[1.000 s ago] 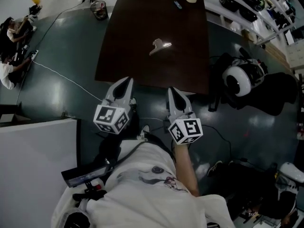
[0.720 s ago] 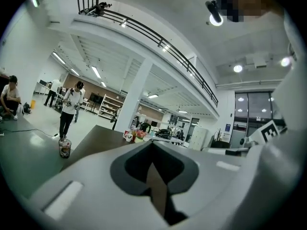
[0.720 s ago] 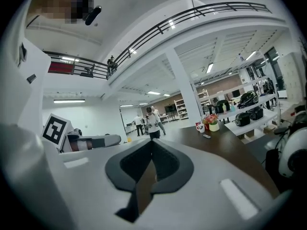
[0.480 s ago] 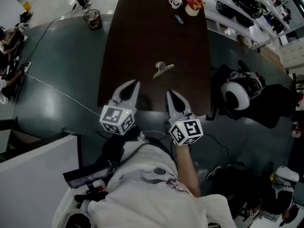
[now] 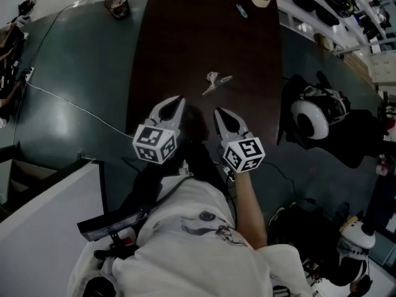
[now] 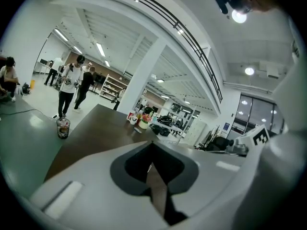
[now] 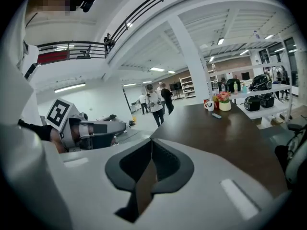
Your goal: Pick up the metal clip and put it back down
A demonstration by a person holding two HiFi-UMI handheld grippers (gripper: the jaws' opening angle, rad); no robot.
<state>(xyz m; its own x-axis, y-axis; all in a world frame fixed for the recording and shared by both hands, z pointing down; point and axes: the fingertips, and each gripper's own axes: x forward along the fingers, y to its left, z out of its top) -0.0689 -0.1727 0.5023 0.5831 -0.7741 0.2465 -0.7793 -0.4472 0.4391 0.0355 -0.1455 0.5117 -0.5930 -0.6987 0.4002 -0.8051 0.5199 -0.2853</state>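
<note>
1. Metal clip (image 5: 216,83) lies on the dark table (image 5: 185,36), toward its near edge and right of centre. Its long axis slants from near-left to far-right.
2. The right gripper (image 5: 221,115) is nearer, with the clip just ahead of its tips. The left gripper (image 5: 174,104) sits further left.
3. Both pairs of jaws are pressed together and empty, so the right pair likely has to spread first.

A long dark-brown table (image 5: 185,42) runs toward 12 o'clock over a glossy dark-teal floor (image 5: 74,60). A waste bin (image 5: 117,5) stands on the floor at 11 o'clock, and a white cable (image 5: 68,103) trails off toward 9 o'clock. White shelves (image 5: 309,20) line the 1 o'clock side. A white column (image 6: 144,75) rises to a ceiling with strip lights (image 6: 100,49). A railed balcony (image 7: 72,47) overlooks the hall.
</note>
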